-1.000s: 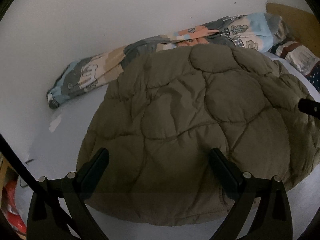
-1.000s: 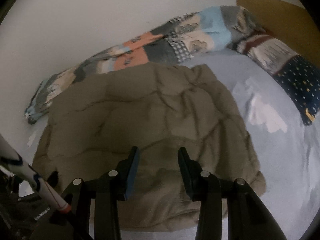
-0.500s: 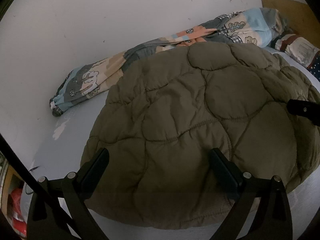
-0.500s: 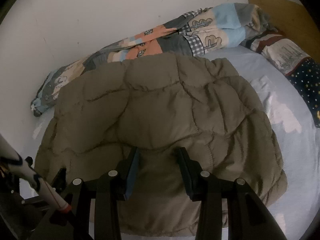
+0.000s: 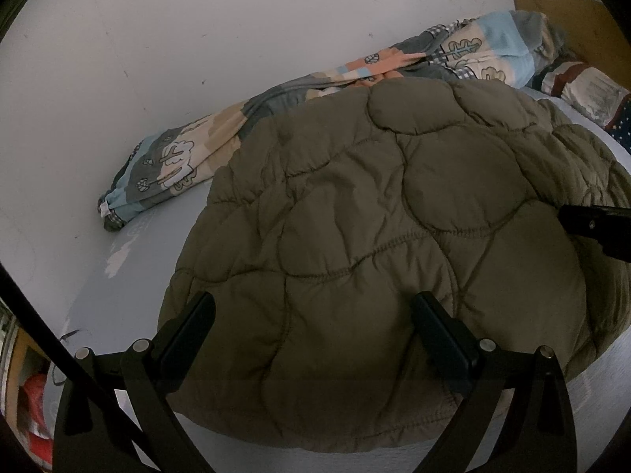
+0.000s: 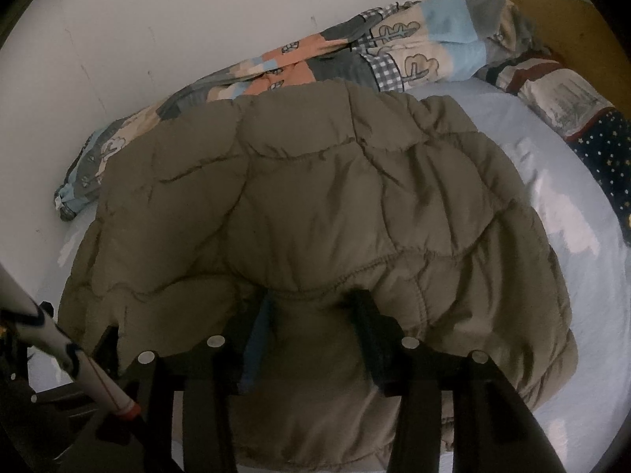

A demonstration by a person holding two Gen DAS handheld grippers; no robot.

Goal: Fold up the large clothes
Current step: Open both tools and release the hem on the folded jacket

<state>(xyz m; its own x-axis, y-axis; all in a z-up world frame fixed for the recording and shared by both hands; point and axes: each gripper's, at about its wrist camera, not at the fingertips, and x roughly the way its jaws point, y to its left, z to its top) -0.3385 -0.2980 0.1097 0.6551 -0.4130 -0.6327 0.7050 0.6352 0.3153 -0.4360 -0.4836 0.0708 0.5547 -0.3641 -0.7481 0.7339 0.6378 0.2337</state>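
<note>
A large olive quilted jacket (image 5: 386, 213) lies folded on the pale blue bed sheet (image 5: 130, 276); it also shows in the right wrist view (image 6: 315, 197). My left gripper (image 5: 315, 315) is open wide, just above the jacket's near left edge, holding nothing. My right gripper (image 6: 311, 303) is partly open with its fingertips (image 6: 361, 303) tucked under a folded-over layer of the jacket; a fold of fabric sits between the jaws. The right gripper's finger pokes into the left wrist view at the right edge (image 5: 591, 224).
A patchwork blanket (image 6: 355, 55) lies rolled along the white wall (image 6: 197, 19) behind the jacket. Patterned pillows (image 6: 572, 106) sit at the far right by a wooden headboard (image 6: 552, 15). A white pole (image 6: 71, 358) crosses the lower left.
Both grippers moved forward and lower over the jacket. The right gripper's fingertips slid under the folded layer, which now bulges over them.
</note>
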